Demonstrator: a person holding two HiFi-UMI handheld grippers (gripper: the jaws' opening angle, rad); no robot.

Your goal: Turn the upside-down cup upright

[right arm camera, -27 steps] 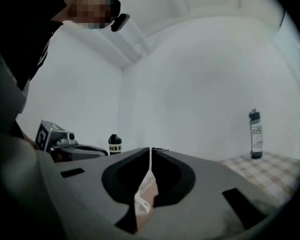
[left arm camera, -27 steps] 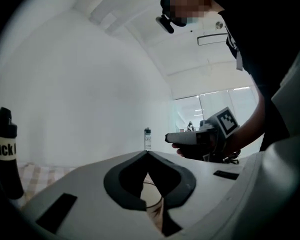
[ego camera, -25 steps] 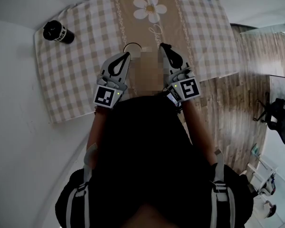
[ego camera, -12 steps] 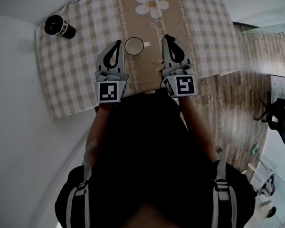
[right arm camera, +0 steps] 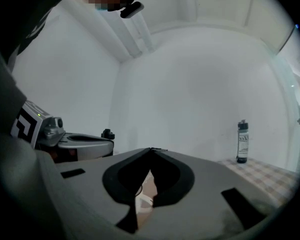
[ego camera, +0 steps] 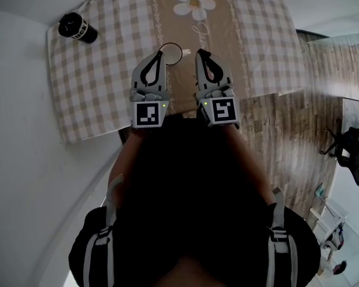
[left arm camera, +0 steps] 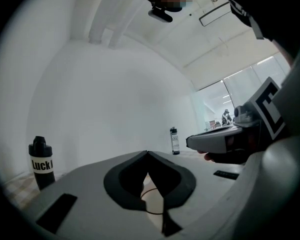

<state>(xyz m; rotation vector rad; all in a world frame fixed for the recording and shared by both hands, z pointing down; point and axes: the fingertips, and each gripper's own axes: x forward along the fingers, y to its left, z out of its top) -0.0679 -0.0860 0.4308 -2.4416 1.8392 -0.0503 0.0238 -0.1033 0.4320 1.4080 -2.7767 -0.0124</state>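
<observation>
Reading "Luck", the black bottle stands at ten o'clock of the cup, flanked by the clenched, empty left gripper and right gripper.

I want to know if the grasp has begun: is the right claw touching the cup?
Apart. In the head view, bare tan cloth shows between the shut right claw and the cup.

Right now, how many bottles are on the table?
2. The black bottle stands at the far left corner; the other bottle stands near the far right corner. More may sit off-frame.
</observation>
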